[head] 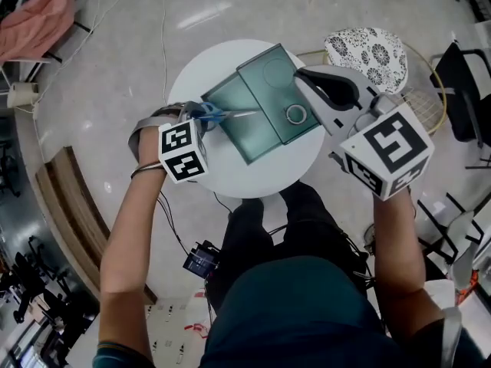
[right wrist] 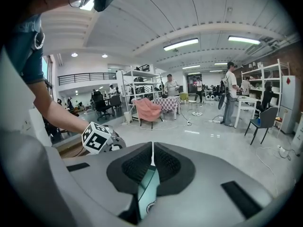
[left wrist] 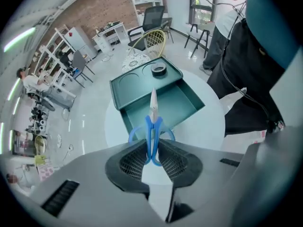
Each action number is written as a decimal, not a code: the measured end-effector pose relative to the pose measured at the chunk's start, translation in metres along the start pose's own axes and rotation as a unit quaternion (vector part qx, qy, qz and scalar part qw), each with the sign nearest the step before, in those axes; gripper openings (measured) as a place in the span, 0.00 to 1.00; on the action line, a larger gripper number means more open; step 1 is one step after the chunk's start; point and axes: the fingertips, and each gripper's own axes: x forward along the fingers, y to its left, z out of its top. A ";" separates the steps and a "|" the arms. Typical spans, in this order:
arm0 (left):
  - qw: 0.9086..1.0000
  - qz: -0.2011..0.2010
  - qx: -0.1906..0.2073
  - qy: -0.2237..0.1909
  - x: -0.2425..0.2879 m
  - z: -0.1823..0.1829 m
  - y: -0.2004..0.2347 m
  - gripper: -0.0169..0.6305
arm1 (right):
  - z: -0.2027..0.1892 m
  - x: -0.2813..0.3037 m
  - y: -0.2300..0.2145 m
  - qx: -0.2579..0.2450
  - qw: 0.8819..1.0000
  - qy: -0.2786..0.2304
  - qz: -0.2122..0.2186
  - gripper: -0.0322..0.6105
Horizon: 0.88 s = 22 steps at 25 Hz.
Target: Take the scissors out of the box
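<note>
Blue-handled scissors (head: 222, 115) hang over the open teal box (head: 247, 133), blades pointing right across it. My left gripper (head: 201, 117) is shut on the scissors' handles. In the left gripper view the scissors (left wrist: 152, 124) stick out from between the pads, well above the box (left wrist: 187, 98) on the round white table (left wrist: 213, 126). My right gripper (head: 307, 79) is raised over the box lid (head: 268, 79), its jaws closed together with nothing held. In the right gripper view the fingertips (right wrist: 152, 148) meet, and only a sliver of teal shows below them.
A roll of black tape (head: 296, 114) lies on the lid. A chair with a patterned seat (head: 367, 52) stands behind the table, a black chair (head: 468, 90) at the right and a wooden bench (head: 65, 205) at the left. My legs are under the table's near edge.
</note>
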 end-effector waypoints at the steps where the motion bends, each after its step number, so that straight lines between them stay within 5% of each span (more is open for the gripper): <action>1: 1.000 0.006 -0.013 -0.002 -0.009 -0.003 -0.001 0.17 | 0.005 -0.003 0.005 -0.003 1.000 -0.001 0.000 0.11; 10: 0.984 0.077 -0.146 -0.070 -0.110 -0.006 0.004 0.17 | 0.047 -0.029 0.039 -0.035 0.999 -0.014 0.003 0.11; 17: 0.953 0.143 -0.229 -0.141 -0.187 -0.010 0.015 0.17 | 0.084 -0.035 0.061 -0.059 0.998 -0.025 -0.001 0.11; 22: 0.921 0.190 -0.280 -0.192 -0.246 -0.012 0.019 0.17 | 0.106 -0.042 0.080 -0.069 0.997 -0.036 0.010 0.11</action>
